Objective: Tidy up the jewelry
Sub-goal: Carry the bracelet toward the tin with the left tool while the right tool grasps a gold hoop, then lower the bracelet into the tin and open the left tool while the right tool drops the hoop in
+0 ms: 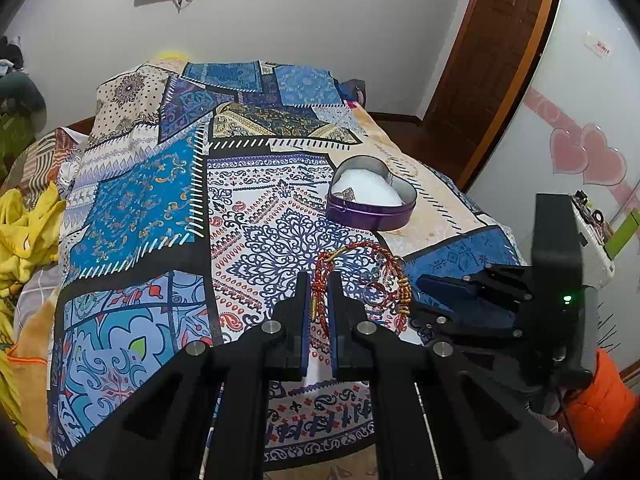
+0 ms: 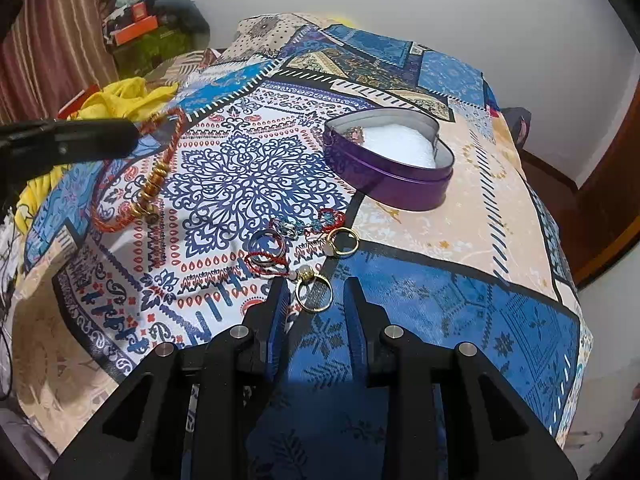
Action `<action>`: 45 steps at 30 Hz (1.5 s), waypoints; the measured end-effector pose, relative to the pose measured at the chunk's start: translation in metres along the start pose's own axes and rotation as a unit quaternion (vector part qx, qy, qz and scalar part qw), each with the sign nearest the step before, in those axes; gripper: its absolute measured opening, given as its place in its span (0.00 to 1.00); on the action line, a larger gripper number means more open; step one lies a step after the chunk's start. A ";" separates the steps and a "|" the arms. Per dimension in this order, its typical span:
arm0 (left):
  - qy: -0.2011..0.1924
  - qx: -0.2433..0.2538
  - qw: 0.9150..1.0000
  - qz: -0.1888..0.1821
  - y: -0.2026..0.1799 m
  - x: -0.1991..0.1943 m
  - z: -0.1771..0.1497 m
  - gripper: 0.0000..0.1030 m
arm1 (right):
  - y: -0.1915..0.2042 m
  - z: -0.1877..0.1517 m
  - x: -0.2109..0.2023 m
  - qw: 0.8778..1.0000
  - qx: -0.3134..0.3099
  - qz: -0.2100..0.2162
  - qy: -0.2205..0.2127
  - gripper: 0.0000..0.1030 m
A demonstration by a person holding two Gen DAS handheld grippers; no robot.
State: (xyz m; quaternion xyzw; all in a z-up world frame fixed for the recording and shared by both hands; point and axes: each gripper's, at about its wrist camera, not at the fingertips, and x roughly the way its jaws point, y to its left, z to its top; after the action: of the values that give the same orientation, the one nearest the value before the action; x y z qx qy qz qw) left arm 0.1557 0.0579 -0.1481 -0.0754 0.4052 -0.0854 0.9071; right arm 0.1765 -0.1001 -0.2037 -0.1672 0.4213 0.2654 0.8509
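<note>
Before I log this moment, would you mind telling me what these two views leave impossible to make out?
- Left wrist view: whether the left hand-held gripper actually pinches the red braided bracelet; the fingers straddle the cord.
- Both views: what the small piece inside the purple heart-shaped tin is; too small, and the tin wall partly hides it in the right wrist view.
- Right wrist view: the small red and blue pieces beside the gold rings; tangled and tiny.

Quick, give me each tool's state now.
Left tool: closed on the red braided bracelet.
Right tool: open, holding nothing, around a gold ring.
</note>
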 end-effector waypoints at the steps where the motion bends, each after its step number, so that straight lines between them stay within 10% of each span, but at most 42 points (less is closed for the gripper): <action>1: -0.001 -0.001 1.000 -0.001 0.000 0.000 0.000 0.06 | -0.001 0.000 0.001 1.000 0.002 0.001 -0.001 0.25; 45: -0.016 0.032 0.999 -0.001 -0.023 0.060 0.083 0.06 | -0.069 0.056 -0.040 0.985 0.112 0.011 -0.132 0.15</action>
State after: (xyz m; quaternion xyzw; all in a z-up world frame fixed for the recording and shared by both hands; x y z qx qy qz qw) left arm 0.2550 0.0281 -0.1316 -0.0483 0.3875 -0.0984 0.9153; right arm 0.2320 -0.1400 -0.1342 -0.0297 0.3344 0.2456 0.9094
